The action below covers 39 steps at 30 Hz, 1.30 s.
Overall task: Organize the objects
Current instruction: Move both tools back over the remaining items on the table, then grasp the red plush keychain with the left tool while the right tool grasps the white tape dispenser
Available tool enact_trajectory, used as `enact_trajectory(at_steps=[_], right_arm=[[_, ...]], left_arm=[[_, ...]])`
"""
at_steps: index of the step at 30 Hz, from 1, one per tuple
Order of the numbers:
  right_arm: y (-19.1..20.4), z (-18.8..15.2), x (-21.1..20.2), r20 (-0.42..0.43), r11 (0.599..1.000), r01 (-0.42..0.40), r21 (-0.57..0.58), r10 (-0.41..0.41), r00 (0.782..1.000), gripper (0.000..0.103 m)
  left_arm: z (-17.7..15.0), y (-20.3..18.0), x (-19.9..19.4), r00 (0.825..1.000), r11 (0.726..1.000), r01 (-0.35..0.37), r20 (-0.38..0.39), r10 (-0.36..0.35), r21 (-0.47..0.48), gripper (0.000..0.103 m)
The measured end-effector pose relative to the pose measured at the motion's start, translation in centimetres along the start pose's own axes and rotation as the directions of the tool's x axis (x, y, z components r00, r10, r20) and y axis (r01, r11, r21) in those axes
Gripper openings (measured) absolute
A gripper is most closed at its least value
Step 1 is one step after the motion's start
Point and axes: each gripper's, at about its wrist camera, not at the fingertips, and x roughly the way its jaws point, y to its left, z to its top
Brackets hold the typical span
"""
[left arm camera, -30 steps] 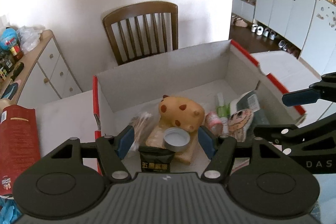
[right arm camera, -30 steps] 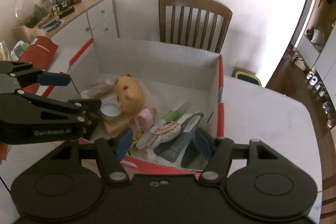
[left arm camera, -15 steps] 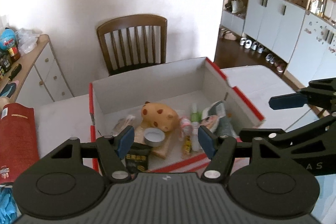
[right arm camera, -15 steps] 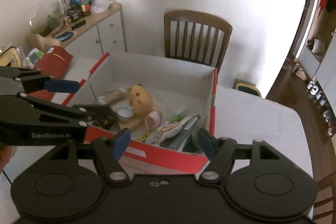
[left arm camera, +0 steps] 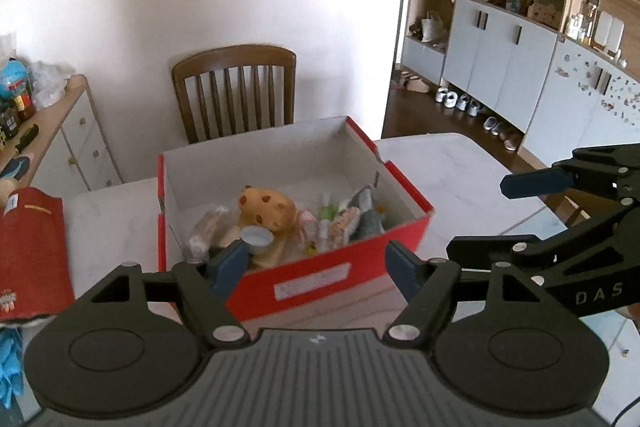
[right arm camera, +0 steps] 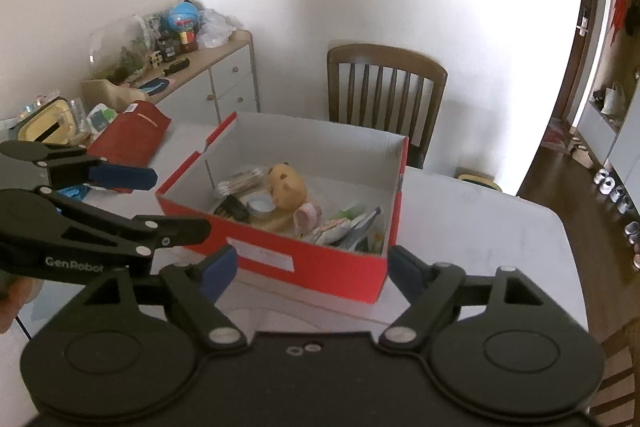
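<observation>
A red box with a white inside stands on the white table. In it lie a yellow spotted plush toy, a round tin, a pack of cotton swabs, a grey pouch and other small packets. My left gripper hovers before the box's front left. Its jaws are opening and hold nothing. My right gripper hovers before the front right, its jaws also opening with nothing between them.
A red package lies on the table left of the box, with a blue glove near it. A wooden chair stands behind the table. A cluttered sideboard lines the left wall.
Both grippers have drawn back and up from over the box, so its red front wall now shows. Both pairs of jaws stand wider than before.
</observation>
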Motion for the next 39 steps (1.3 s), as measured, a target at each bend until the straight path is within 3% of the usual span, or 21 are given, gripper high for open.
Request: enact_trajectory(at_steps=[2,10,18,20,28,29,30,39], right_arm=[[0.1,-0.8,-0.5,0.004,1.000,-0.002,-0.007,0.003,1.000,0.089],[-0.2,-4.3,-1.6,-0.005,1.000,-0.016,-0.013,0.016,1.000,0.100],[-0.6,-7.7,-1.0,-0.067,1.000,-0.002,-0.019,0.001,0.998,0.100],[-0.6,-8.4,-0.7,-0.080,1.000,0.002,-0.021,-0.003,0.997,0.100],[-0.6,-10.2,0.6,-0.128,0.999,-0.007,-0.043,0.002,0.992,0.100],[-0.5,-10.4,0.8,-0.132,0.999,-0.011,-0.043,0.006,0.991,0.100],[-0.5,-10.5,1.0,-0.134,0.999,-0.016,-0.043,0.010,0.991,0.100],[-0.5,-12.1,3.4,-0.191,0.999,-0.032,-0.032,0.026,0.981,0.100]], left_arm=[[-0.7,-0.4,-0.6,1.000,1.000,0.005,0.002,-0.005,0.001,0.081],[-4.1,-1.6,-2.4,1.000,0.999,0.020,-0.013,-0.020,-0.032,0.081],[-8.8,-2.4,-2.3,0.996,0.996,0.054,-0.063,-0.058,-0.077,0.083],[-9.9,-2.6,-2.1,0.995,0.994,0.059,-0.075,-0.066,-0.088,0.093],[-13.5,-3.4,-1.1,0.994,0.990,0.041,-0.095,-0.054,-0.135,0.095],[-13.9,-3.5,-0.9,0.993,0.989,0.045,-0.099,-0.059,-0.138,0.100],[-14.3,-3.7,-0.7,0.992,0.989,0.050,-0.105,-0.065,-0.138,0.103],[-18.1,-5.6,1.8,0.982,0.992,0.090,-0.160,-0.103,-0.090,0.103]])
